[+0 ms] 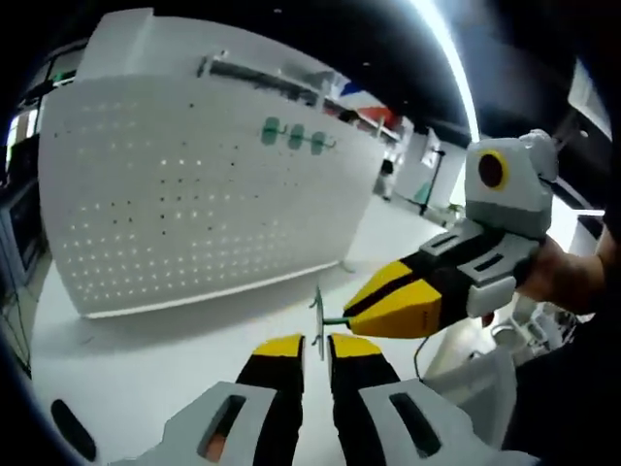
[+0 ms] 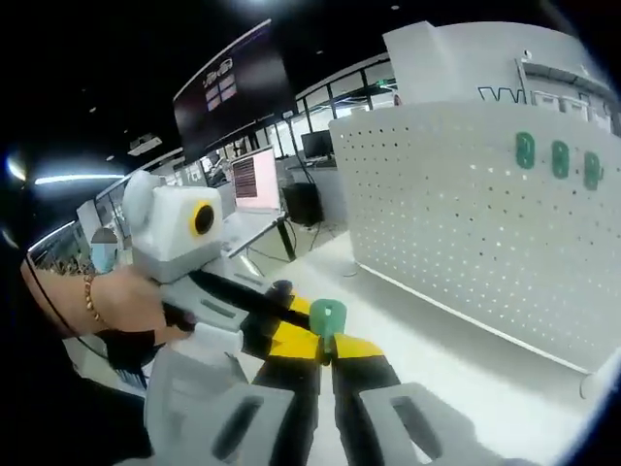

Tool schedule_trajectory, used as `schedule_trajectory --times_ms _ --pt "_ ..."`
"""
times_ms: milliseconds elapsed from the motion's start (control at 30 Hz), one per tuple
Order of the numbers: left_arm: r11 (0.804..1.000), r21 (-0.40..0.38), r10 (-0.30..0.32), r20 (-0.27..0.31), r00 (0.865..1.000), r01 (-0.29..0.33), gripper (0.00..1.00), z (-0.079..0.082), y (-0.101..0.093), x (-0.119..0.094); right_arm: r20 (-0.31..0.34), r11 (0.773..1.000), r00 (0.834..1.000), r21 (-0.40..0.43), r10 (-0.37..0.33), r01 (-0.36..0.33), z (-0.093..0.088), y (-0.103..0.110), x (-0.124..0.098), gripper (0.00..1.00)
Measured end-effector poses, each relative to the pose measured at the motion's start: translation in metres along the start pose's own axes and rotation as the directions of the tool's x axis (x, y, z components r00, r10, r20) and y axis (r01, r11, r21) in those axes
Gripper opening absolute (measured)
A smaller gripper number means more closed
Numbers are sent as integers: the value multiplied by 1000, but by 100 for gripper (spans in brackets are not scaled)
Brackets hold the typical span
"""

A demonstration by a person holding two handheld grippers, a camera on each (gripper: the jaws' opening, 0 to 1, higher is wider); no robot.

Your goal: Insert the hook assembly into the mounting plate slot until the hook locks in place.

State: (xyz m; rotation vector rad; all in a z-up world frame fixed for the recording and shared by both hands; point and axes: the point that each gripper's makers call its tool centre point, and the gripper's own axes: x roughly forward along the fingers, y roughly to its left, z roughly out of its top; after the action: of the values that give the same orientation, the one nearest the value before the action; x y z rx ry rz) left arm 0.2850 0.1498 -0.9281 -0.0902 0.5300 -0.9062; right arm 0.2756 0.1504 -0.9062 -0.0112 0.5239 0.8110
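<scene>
The left gripper point(image 1: 315, 347) has its jaws nearly together, pinching a thin part. The right gripper point(image 1: 361, 303) comes in from the right, its jaws closed on the same part's other end. A hand point(image 2: 116, 301) grips the left tool.

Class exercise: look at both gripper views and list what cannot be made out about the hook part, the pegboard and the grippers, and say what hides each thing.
1. Hook part: in the right gripper view the grippers cover all but its green end; in the left gripper view it is a thin sliver.
2. Pegboard: which hole or slot is the target is too small to tell.
3. Green hooks on the board: too small for their shape.
4. Left gripper: its grip is too small to tell.
</scene>
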Motion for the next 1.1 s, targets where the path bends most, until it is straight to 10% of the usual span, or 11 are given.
schedule_trajectory --times_ms 600,833,1100 --pt "1000 -23 12 35 999 -11 1 11 0 -4 45 999 999 -41 27 -25 13 4 -9 2" --pt "998 -57 44 66 997 -40 1 21 6 -7 168 984 986 -178 1 29 38 1 -27 13" --pt "992 -127 28 105 994 -15 1 28 -1 -10 303 999 953 -34 4 6 52 6 -36 22"
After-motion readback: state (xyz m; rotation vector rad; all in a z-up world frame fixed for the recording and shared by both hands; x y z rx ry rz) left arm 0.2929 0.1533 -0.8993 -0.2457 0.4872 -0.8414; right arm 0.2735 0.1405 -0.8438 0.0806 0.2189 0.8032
